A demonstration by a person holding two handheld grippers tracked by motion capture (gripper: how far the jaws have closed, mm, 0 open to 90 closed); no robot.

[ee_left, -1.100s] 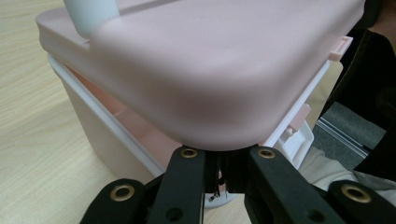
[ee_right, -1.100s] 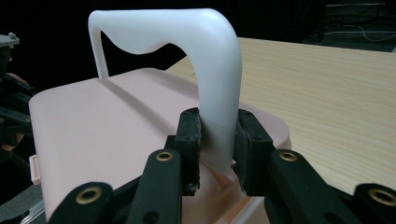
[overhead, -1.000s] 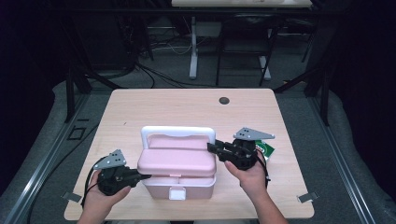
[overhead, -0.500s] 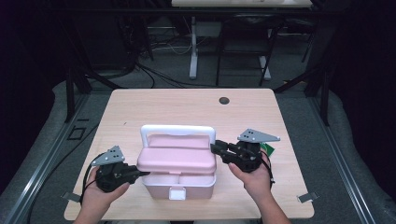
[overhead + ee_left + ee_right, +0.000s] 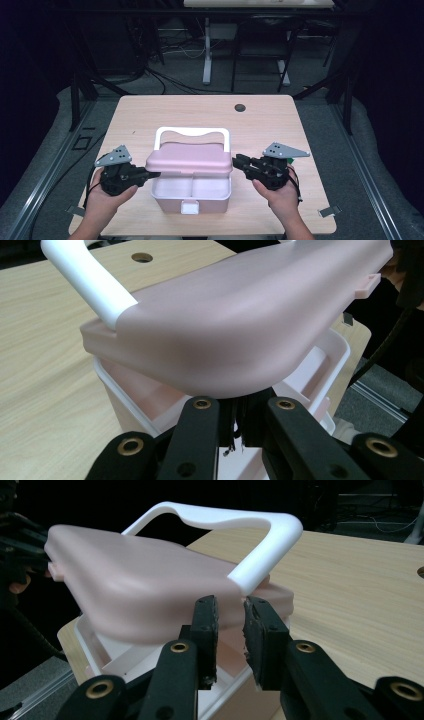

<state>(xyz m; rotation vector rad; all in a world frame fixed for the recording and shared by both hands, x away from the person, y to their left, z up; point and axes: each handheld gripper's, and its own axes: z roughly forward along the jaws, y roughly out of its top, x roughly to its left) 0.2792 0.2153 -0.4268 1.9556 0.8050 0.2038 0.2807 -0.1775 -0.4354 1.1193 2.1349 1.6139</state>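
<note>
White plastic storage box (image 5: 192,192) sits at table's near centre, its pink hinged lid (image 5: 189,159) half raised. Left gripper (image 5: 150,175) and right gripper (image 5: 238,161) both nearly closed, each pressing under a lid end. Risk: uneven lift slips off, lid drops shut.

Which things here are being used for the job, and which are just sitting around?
In use:
pink lid, tilted up off the box
white box
white handle
left gripper, at the lid's left edge
right gripper, at the lid's right edge

Lying about:
green thing behind the right gripper
table with its round hole
</note>
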